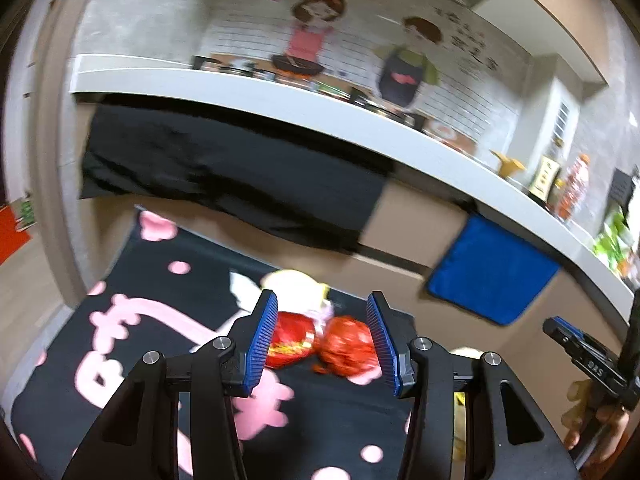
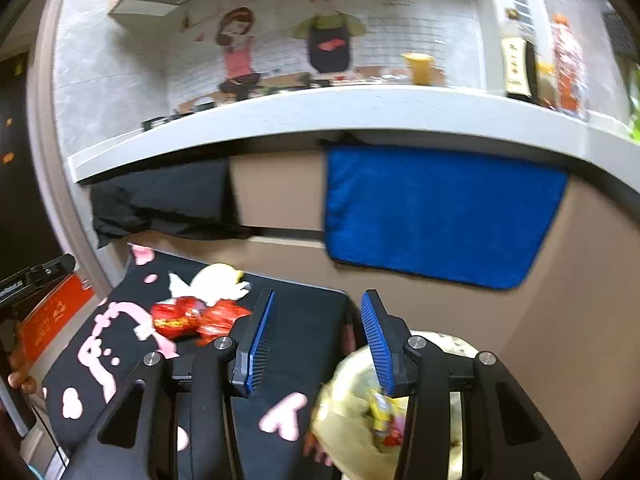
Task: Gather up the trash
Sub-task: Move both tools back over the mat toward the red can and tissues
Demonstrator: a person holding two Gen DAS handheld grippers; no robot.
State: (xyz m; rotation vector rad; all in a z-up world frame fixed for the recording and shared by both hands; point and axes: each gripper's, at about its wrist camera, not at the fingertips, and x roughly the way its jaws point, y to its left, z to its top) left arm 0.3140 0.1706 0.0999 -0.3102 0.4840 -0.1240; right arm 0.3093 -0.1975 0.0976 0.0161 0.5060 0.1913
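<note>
Two red wrappers (image 1: 320, 344) lie near the black mat's (image 1: 160, 264) far edge; both grippers' jaws released.

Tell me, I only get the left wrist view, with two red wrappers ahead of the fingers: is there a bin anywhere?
Observer: Yes. The right wrist view shows an open yellow bag at the right side of the black mat.
Operator: Anything in it?
Observer: A yellow and red wrapper lies in it.
Operator: Is the other gripper holding something?
Observer: No. The right gripper is open, with nothing between its fingers.
</note>
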